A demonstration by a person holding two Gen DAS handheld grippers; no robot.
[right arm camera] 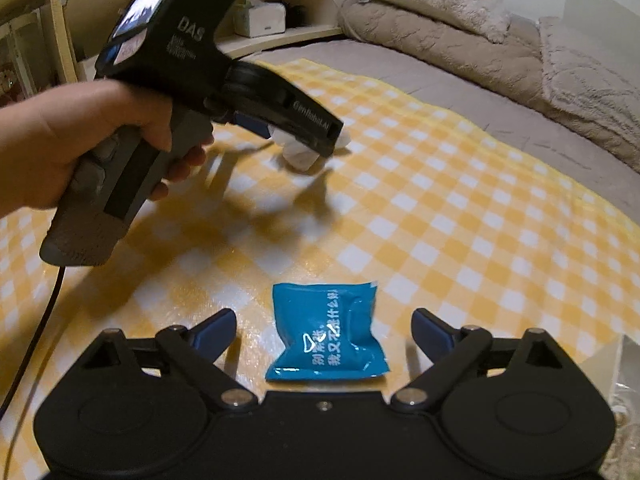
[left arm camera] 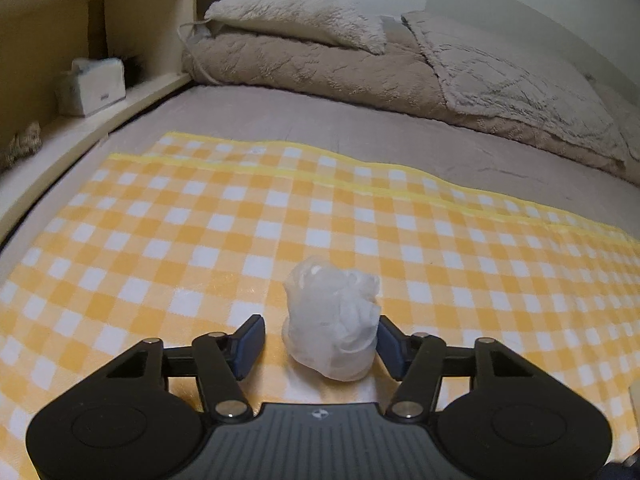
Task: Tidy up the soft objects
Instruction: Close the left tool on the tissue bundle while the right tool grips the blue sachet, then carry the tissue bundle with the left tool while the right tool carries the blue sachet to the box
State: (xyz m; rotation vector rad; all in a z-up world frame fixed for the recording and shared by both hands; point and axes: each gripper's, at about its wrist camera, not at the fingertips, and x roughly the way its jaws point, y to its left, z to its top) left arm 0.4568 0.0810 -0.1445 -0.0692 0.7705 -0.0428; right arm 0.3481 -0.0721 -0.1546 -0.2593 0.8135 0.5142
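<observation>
A bed fills both views, with beige blankets and a fluffy pillow piled at its far end. A wooden shelf runs along its side and carries a white tissue box. On the bed lies a yellow and white checked cloth, and the soft things rest on it.

In the right wrist view a hand grips the handle of the left tongs. These tongs stand around a crumpled white plastic bag. One blue pad seems to touch the bag on the picture's right side; the other pad is apart from it, so the bag is not clamped.

The right tongs are wide, with a small blue packet flat on the cloth between the fingers, touching neither. The packet and the white bag lie well apart.
</observation>
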